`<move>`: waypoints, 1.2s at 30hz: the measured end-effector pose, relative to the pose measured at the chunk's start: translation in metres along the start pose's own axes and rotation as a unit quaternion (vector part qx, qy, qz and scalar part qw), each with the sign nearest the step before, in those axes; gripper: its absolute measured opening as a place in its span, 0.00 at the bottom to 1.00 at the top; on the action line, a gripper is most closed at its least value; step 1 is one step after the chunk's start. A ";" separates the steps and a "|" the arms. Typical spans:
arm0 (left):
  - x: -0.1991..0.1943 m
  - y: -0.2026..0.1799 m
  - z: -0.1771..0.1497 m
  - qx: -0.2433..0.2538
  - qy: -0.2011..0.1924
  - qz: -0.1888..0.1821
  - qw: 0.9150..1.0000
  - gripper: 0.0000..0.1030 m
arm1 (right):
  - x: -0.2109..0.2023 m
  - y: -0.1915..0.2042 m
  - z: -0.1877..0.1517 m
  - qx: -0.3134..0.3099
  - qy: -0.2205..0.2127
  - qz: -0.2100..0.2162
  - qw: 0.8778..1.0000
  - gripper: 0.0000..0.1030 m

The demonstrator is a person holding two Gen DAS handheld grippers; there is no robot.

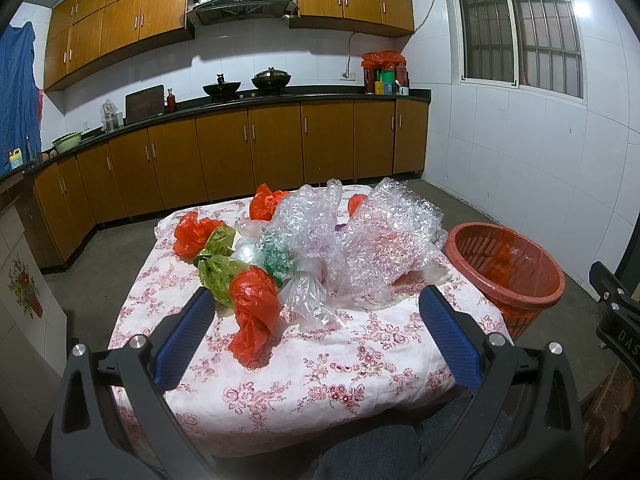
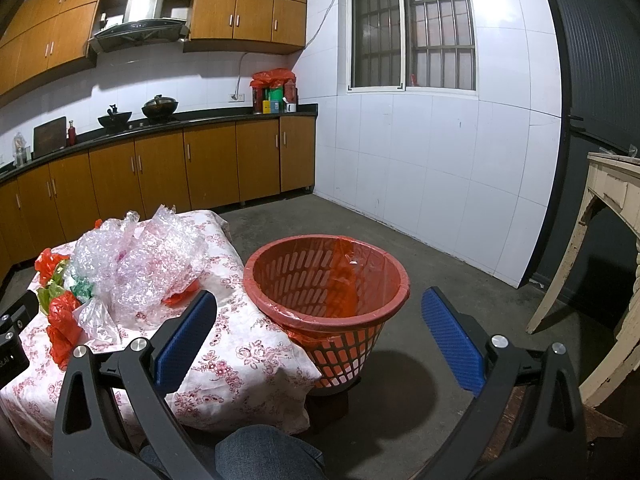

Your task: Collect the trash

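Both tools stand wide open and hold nothing: the left tool (image 1: pixel 316 320) hangs over the near part of the desk (image 1: pixel 304 384), its blue pads either side of a knotted red bag (image 1: pixel 254 312), while the right tool (image 2: pixel 320 324) frames the red basket (image 2: pixel 326 276), which stands on the floor just beside the desk's corner, lined with a red bag and apparently empty. The trash lies heaped on the desk on the side away from the basket's far rim: crumpled bubble wrap (image 1: pixel 360 240) nearest the basket, then a clear bag (image 1: pixel 310 300), green bags (image 1: pixel 218 268) and more red ones further from it. The likely trouble is the lightness of all this: a pinch on one loose fold may drag its neighbours along, or the flowered cloth may get caught with the bag and pulled. The bubble wrap is bulky and springy, so it may hang over the basket's rim and fall to the floor. The left view shows the whole pile, including a red bag beyond the wrap; the right view hides much of that but shows the basket's inside, its slotted wall, and an old cream-painted piece of furniture (image 2: pixel 608 216) beyond the basket.
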State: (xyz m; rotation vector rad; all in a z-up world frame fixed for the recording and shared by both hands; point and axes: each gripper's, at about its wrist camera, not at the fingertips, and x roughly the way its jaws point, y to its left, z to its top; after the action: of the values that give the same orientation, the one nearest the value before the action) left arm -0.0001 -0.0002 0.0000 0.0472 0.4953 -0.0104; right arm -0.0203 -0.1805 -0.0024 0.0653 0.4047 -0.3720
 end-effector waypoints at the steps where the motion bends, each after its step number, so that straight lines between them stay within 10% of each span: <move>1: 0.000 0.000 0.000 0.000 0.000 0.000 1.000 0.96 | 0.000 0.000 0.000 0.000 0.000 0.000 1.000 0.98; 36: -0.001 -0.002 0.000 -0.001 0.004 -0.002 1.000 0.96 | 0.002 0.003 0.001 -0.001 0.002 0.002 1.000 0.98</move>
State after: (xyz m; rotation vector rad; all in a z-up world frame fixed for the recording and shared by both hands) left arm -0.0008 -0.0022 0.0000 0.0443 0.5027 -0.0138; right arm -0.0175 -0.1787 -0.0025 0.0643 0.4099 -0.3681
